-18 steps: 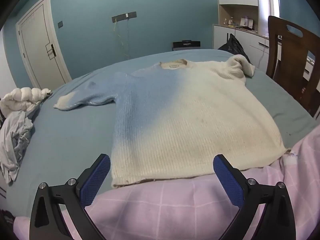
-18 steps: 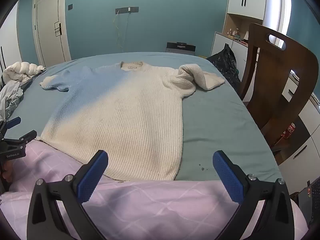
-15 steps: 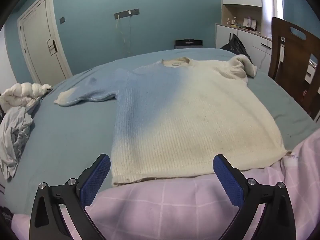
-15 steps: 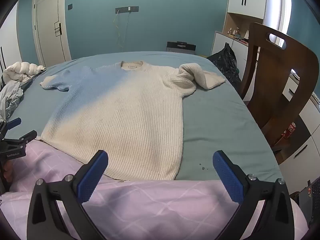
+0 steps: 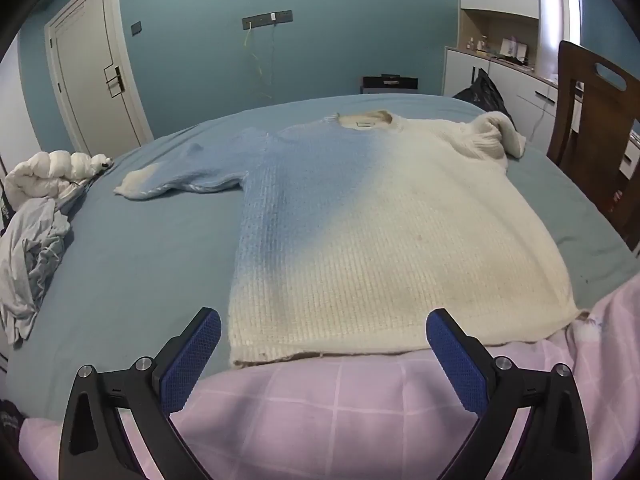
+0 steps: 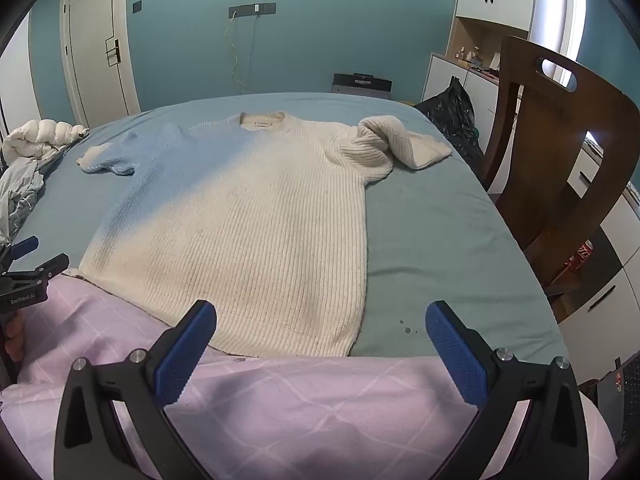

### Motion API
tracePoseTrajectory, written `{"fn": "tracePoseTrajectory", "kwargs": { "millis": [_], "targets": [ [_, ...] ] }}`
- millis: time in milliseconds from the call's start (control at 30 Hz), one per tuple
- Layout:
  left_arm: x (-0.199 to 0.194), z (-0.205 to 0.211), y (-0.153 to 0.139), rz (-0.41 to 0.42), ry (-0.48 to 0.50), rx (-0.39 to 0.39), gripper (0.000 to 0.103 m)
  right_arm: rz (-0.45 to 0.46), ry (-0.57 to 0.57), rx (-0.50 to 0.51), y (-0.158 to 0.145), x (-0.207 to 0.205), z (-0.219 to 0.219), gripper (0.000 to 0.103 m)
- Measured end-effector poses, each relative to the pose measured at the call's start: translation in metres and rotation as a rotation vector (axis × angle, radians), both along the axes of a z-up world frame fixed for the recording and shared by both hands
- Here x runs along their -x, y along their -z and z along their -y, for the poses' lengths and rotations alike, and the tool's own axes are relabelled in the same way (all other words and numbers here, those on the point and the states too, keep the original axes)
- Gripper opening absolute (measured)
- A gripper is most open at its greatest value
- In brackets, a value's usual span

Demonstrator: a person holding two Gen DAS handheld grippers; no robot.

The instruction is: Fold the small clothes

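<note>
The sweater (image 5: 360, 232) lies flat on the bed (image 5: 132, 264), its hem just ahead of both claws. Left claw (image 5: 323, 354) and right claw (image 6: 321, 346) hover spread wide, holding nothing.

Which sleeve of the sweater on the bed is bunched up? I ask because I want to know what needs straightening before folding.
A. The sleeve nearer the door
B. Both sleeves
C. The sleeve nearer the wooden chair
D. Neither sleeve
C: on the sweater, the sleeve nearer the wooden chair is rolled over itself in a lump, while the sleeve nearer the door lies flat on the bed.
</note>
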State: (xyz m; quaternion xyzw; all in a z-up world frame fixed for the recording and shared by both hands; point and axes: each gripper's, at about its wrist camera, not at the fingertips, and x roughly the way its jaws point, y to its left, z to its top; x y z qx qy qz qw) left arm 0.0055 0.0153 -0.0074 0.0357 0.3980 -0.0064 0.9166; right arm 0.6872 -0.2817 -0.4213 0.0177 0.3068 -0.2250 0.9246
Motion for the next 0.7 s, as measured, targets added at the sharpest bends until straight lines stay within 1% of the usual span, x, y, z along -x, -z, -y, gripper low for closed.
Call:
{"fn": "tracePoseTrajectory", "kwargs": {
  "millis": [700],
  "targets": [
    [-0.0030,-0.0005,0.0009,-0.005,-0.002,-0.006,0.103,-0.015,-0.001,-0.004,0.0007,-0.0023,-0.0005,0.102]
  ]
}}
